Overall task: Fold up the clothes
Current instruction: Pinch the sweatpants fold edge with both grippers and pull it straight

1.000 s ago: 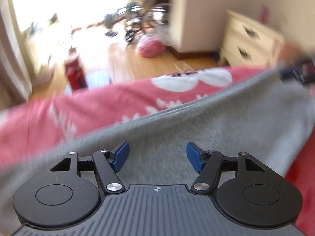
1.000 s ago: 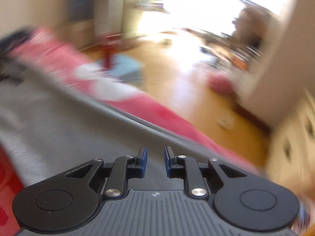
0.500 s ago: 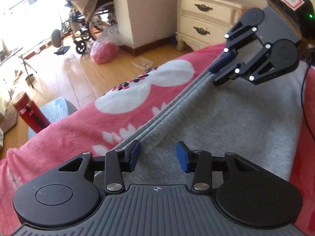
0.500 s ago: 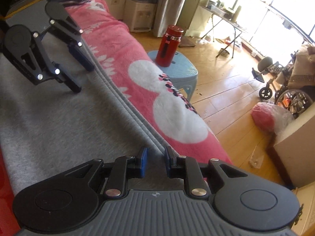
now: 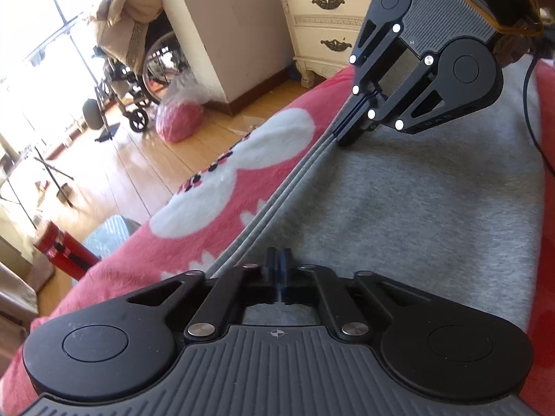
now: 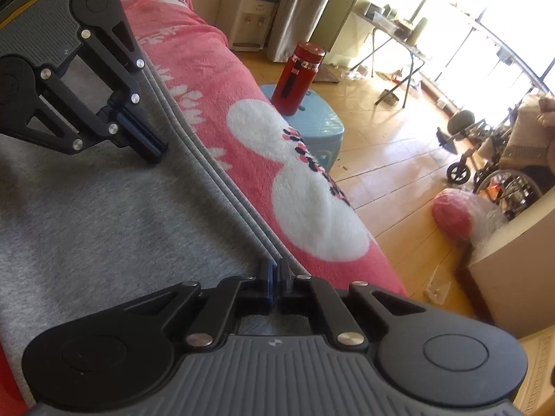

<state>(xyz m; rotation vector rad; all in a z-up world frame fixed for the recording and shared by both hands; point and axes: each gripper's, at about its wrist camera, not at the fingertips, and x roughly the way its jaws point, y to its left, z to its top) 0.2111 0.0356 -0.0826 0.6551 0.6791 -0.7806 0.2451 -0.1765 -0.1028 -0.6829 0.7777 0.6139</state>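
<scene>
The left tongs [image 5: 277, 270] are pressed together, their blue pads pinching the layered hem of the grey garment [image 5: 416, 215] at the near end of that edge. The right tongs [image 6: 274, 277] are likewise pressed together on the same hem, at its other end. Each pair shows in the other's view: the right tongs [image 5: 350, 131] pinch the edge far ahead of the left ones, and the left tongs [image 6: 145, 142] sit well ahead of the right ones, tips down on the cloth.

Between the two pairs the ribbed hem runs in a straight line, several layers stacked. The grey garment spreads flat on the person's side of that line, lying on a pink blanket [image 6: 222, 79] with white shapes that covers the bed.

Beyond the bed edge lies a wooden floor [image 6: 392, 159]. A red bottle [image 6: 298, 76] stands on a pale blue stool [image 6: 319, 128], with a wheelchair [image 5: 138, 79] and a cream nightstand [image 5: 322, 34] farther out.
</scene>
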